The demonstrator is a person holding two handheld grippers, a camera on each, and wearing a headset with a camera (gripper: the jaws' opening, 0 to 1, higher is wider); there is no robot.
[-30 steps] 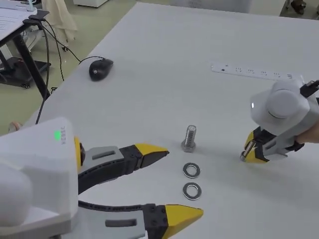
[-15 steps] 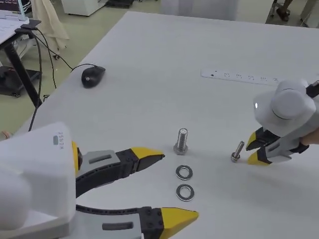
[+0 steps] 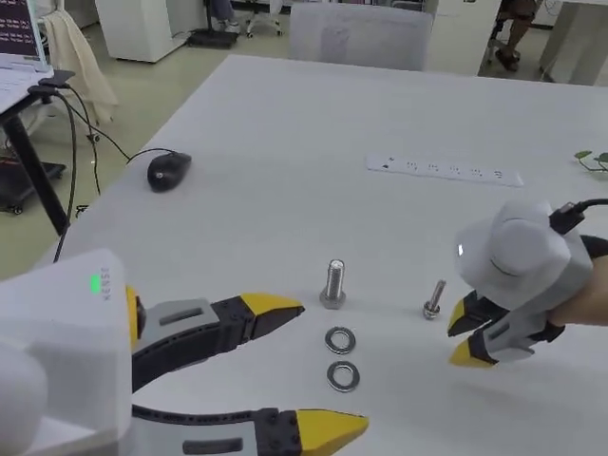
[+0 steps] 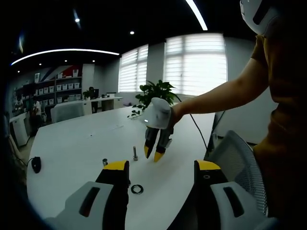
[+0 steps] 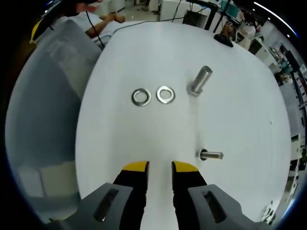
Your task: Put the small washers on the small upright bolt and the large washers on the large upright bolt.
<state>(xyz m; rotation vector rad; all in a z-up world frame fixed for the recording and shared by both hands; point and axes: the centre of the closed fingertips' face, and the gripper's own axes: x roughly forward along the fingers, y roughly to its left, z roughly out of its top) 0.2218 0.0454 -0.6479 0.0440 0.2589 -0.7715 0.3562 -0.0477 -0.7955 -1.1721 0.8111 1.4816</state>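
Since a second earlier the right gripper [image 3: 459,337] had let go of the small bolt [image 3: 433,298]. That bolt now stood on its head at centre right of the head view, just left of the jaws. The jaws were parted by a narrow gap and held nothing. The left gripper [image 4: 161,167] sat at lower left of the head view, spread wide and empty.

The large bolt [image 3: 332,283] stood upright at centre. Two washers [image 3: 339,339] lay flat just below it, one under the other, near each other but apart. I could not tell their size class for sure.

Step in hand, as I judged it, was fetching the first washer:
- The left gripper was nearer.
- A flat ring on a hard top gives little to pinch, so come in steep with the jaws narrowed first.
- Set one tip inside the hole and one on the outer edge, or nip across the rim.
- Lift straight up — a sideways sweep could knock the large bolt just beside it.
- The small bolt looked tippy on its narrow head, so keep the right gripper from brushing it.

The table [image 3: 285,123] was plain white, matte and smooth. A mouse [image 3: 161,171] sat at upper left and a power strip [image 3: 445,171] at upper right. The room was an open office — a chair [image 3: 356,33] stood at the far edge, and the left gripper view showed a plant [image 4: 153,93] and blinds.
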